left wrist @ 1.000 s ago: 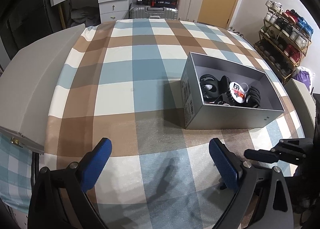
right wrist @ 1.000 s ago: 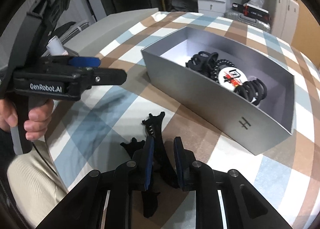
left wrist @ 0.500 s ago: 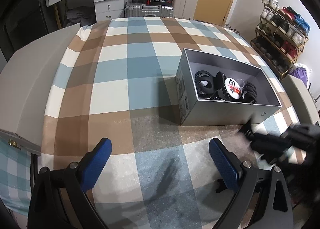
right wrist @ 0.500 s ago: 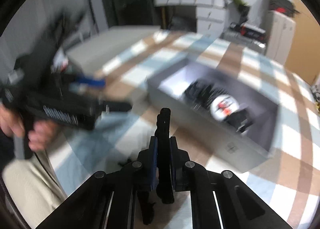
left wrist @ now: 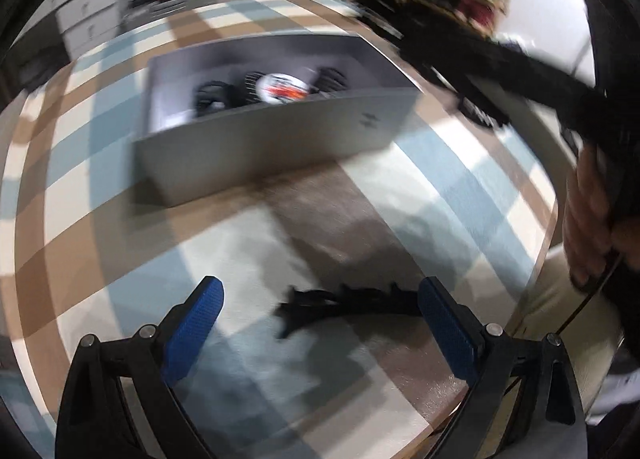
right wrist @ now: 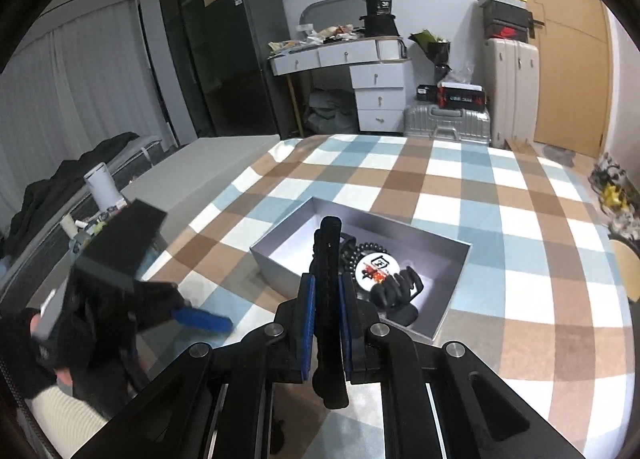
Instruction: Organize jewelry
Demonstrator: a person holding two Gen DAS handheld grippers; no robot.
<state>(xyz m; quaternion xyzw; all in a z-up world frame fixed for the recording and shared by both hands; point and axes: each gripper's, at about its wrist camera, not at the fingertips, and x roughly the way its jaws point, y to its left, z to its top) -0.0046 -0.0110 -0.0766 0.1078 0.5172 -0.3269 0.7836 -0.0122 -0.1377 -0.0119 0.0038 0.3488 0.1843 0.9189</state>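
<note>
A grey open box (right wrist: 448,319) sits on the checked tablecloth and holds several black hair claws and a round white badge (right wrist: 374,267). My right gripper (right wrist: 326,313) is shut on a long black hair clip (right wrist: 329,259), held upright in the air in front of the box. In the left wrist view the box (left wrist: 280,135) is blurred. My left gripper (left wrist: 320,323) is open, low over the cloth, with a second black hair clip (left wrist: 352,301) lying between its fingers, untouched. The left gripper also shows in the right wrist view (right wrist: 200,319).
The checked table (right wrist: 460,187) reaches back to a white desk with drawers (right wrist: 372,87) and suitcases (right wrist: 508,91). A grey lid (right wrist: 208,163) lies at the left. The table's near right edge (left wrist: 500,379) runs beside my left gripper.
My right gripper closed on a black hair clip and lifted it off the cloth toward the box. My left gripper swung right and down over the other clip, its view now blurred.
</note>
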